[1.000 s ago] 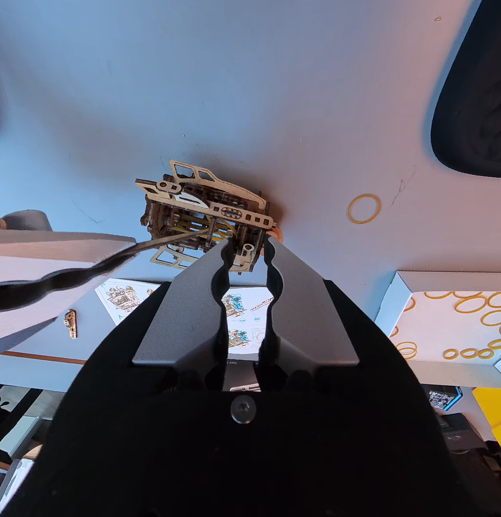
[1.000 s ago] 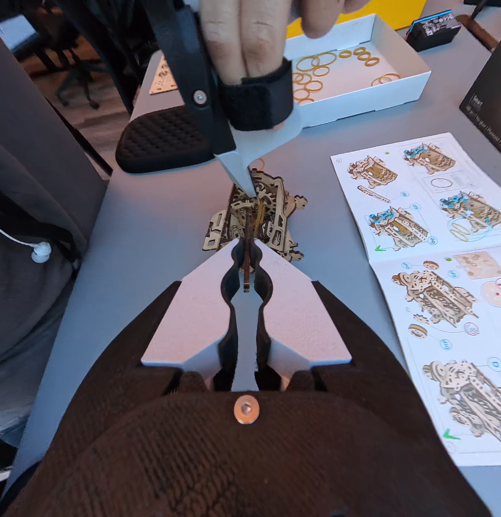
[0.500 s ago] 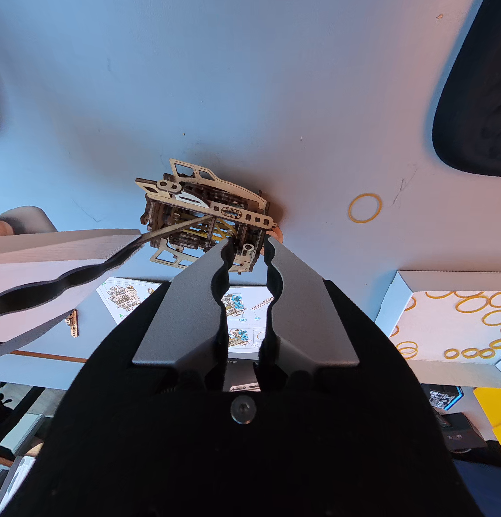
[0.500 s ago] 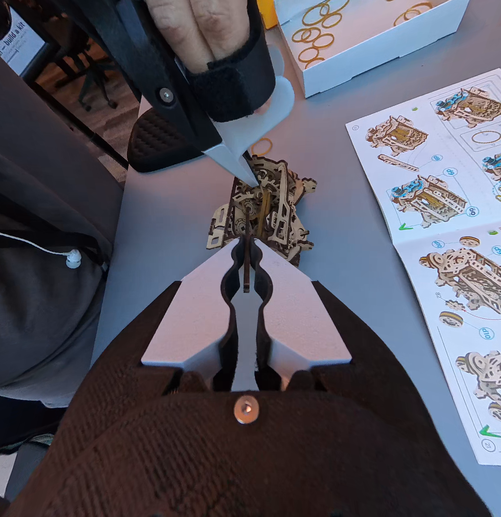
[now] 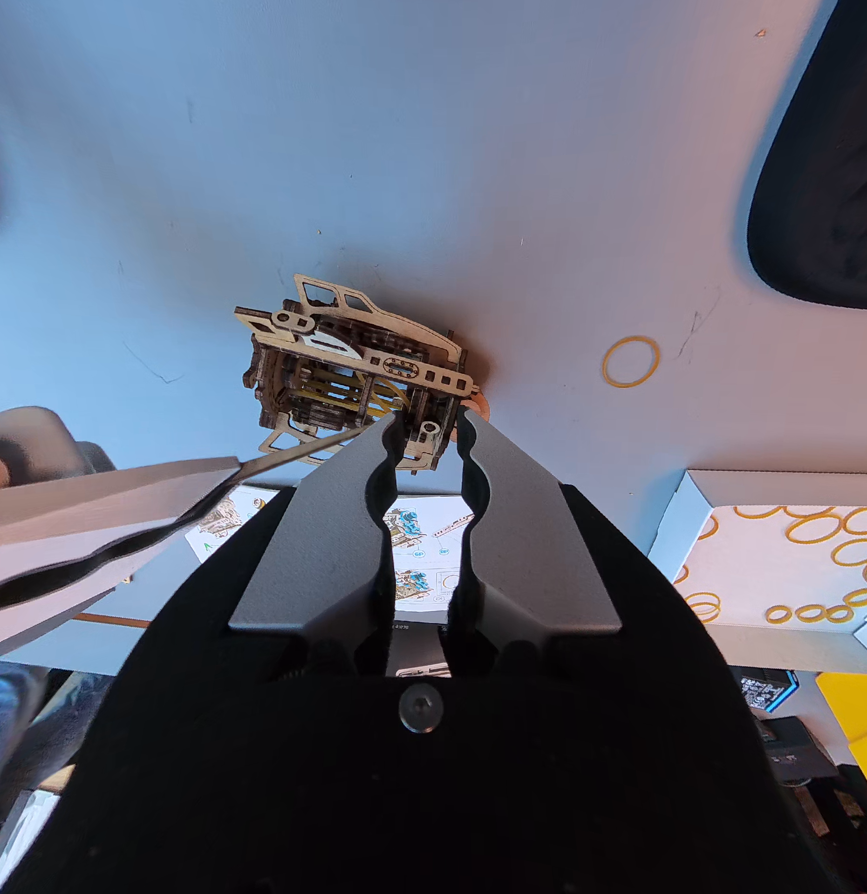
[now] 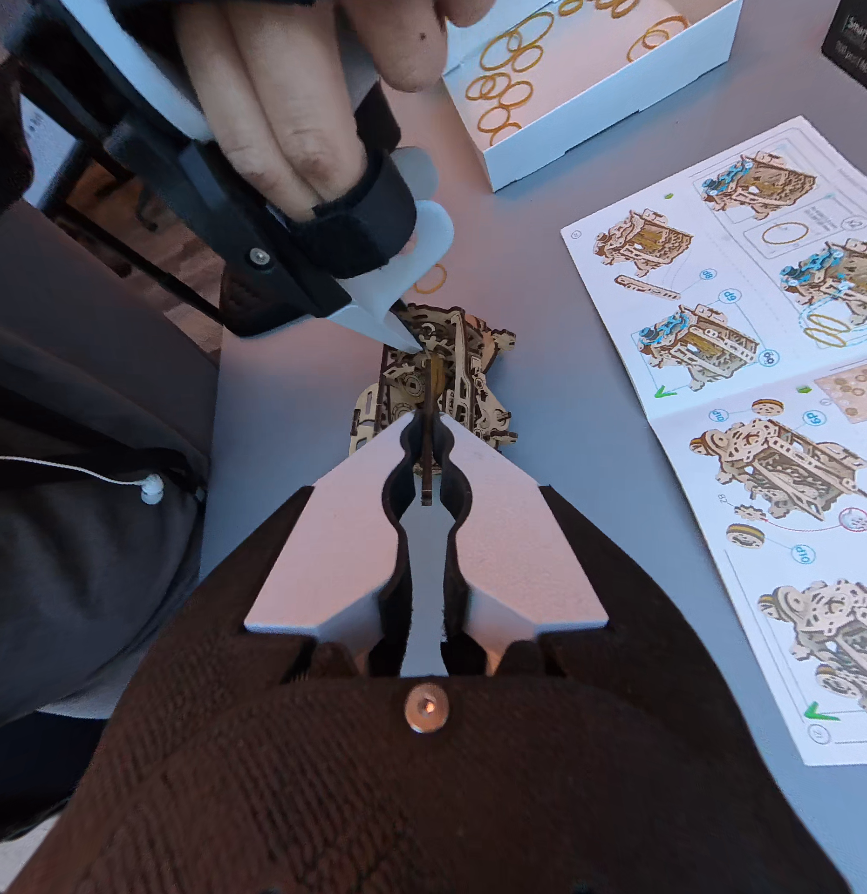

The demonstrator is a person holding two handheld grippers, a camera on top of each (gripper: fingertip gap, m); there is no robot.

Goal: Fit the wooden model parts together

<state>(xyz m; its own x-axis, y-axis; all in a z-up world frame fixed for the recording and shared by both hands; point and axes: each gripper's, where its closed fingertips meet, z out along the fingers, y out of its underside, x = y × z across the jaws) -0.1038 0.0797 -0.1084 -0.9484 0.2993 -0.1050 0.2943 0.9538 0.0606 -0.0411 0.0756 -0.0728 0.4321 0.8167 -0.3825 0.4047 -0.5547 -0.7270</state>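
Note:
The wooden model [image 5: 354, 367] stands on the grey table, with yellow rubber bands strung inside its frame. My left gripper [image 5: 427, 418] is shut on the model's near corner. In the right wrist view it comes down from the upper left onto the top of the model [image 6: 450, 387], held by a person's hand [image 6: 286, 121]. My right gripper [image 6: 425, 416] is shut on a thin wooden strip [image 6: 426, 474], seen edge-on and pointing into the model. In the left wrist view the right gripper [image 5: 233, 467] enters from the left, and the strip [image 5: 300, 450] reaches the model's lower edge beside my left finger.
An open instruction sheet [image 6: 712, 435] lies right of the model. A white box [image 6: 591, 126] holding several yellow rubber bands sits behind it. One loose rubber band [image 5: 630, 362] lies on the table. A black chair part [image 5: 818, 169] and dark clothing [image 6: 83, 532] border the table edge. There is about 8 cm between the tips of the two grippers.
My right gripper has moved closer to the model, and the strip's tip has dropped from inside the frame to its lower edge. My left gripper keeps its hold on the model.

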